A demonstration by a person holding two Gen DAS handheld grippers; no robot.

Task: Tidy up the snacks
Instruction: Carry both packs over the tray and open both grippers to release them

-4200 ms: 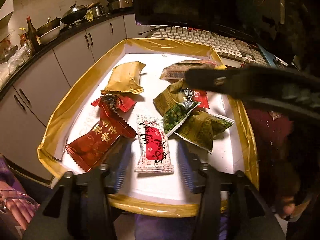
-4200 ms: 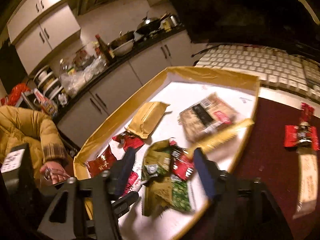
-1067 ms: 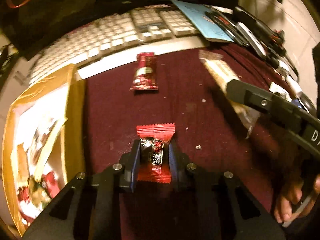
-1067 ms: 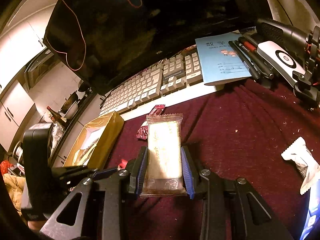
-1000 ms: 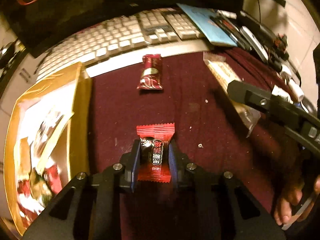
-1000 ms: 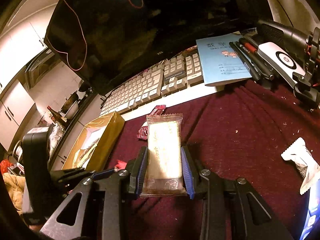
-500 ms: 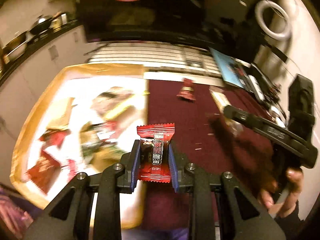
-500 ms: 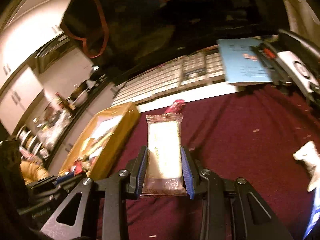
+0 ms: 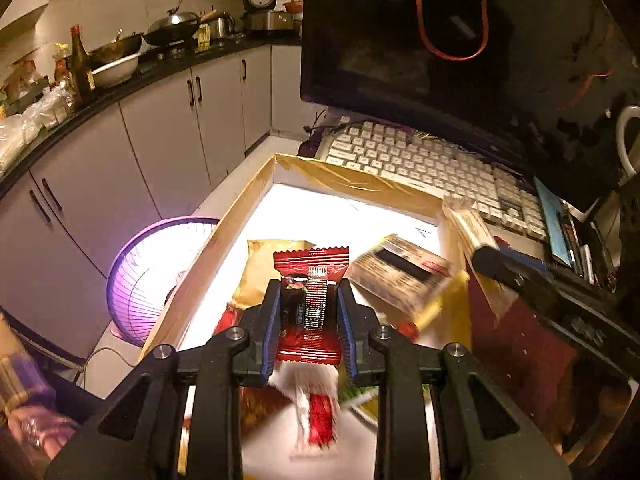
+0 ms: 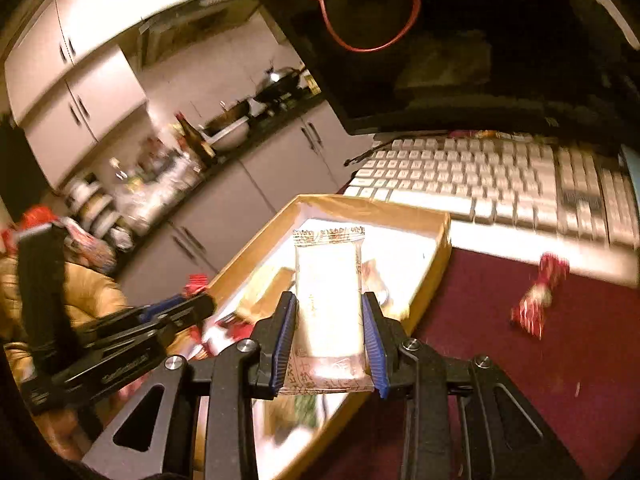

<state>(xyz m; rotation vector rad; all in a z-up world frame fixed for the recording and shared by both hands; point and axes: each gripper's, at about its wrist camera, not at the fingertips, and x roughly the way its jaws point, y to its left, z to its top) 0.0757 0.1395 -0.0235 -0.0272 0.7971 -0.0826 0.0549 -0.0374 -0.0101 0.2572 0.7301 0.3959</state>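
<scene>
Above the box (image 9: 256, 196): left gripper (image 9: 308, 312) clamps a red packet (image 9: 310, 304); right gripper (image 10: 330, 340) clamps a pale bar (image 10: 328, 292). Released while near the rim, either snack could land outside on the cloth (image 10: 560, 360).

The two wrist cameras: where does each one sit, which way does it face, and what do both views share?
Left wrist: sits behind the left tongs, which are shut on a red snack packet; faces down into the gold-edged box; the right tongs cross at right.
Right wrist: sits behind the right tongs, shut on a pale snack bar; faces the box's right edge; the left tongs show at left.
Shared: box, keyboard, monitor.
</scene>
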